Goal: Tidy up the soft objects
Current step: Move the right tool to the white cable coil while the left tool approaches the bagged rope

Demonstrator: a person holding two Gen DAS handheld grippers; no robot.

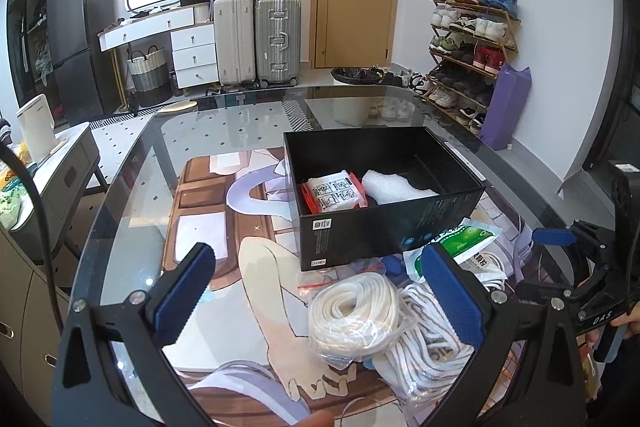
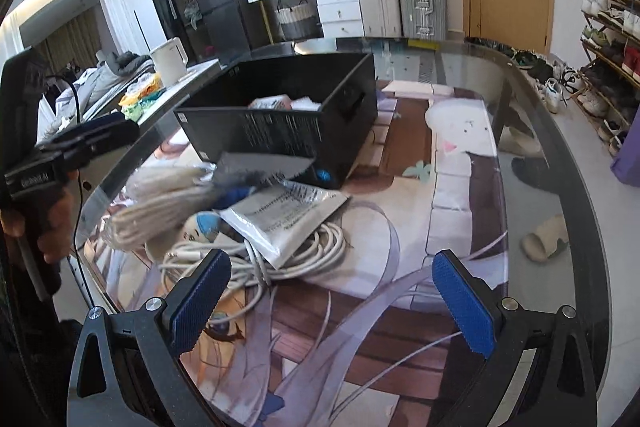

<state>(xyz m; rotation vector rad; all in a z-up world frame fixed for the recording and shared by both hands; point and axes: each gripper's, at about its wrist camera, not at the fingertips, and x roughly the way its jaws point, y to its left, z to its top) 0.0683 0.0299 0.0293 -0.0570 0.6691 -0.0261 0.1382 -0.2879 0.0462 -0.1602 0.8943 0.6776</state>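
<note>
The left gripper [image 1: 316, 291] is spread wide and holds nothing; low in its frame, its blue pads flank a bagged coil of white rope [image 1: 354, 313], likely lined up for the next pick. The right gripper [image 2: 328, 291] is likewise splayed and empty, its left pad just above a loose white cable [image 2: 280, 263] at lower centre. A printed pouch [image 2: 280, 219] lies on that cable. Beyond, mid-frame, the black box [image 1: 384, 223] already holds a red-edged packet [image 1: 334, 195] and white foam [image 1: 394, 185], so sorting looks partly done.
</note>
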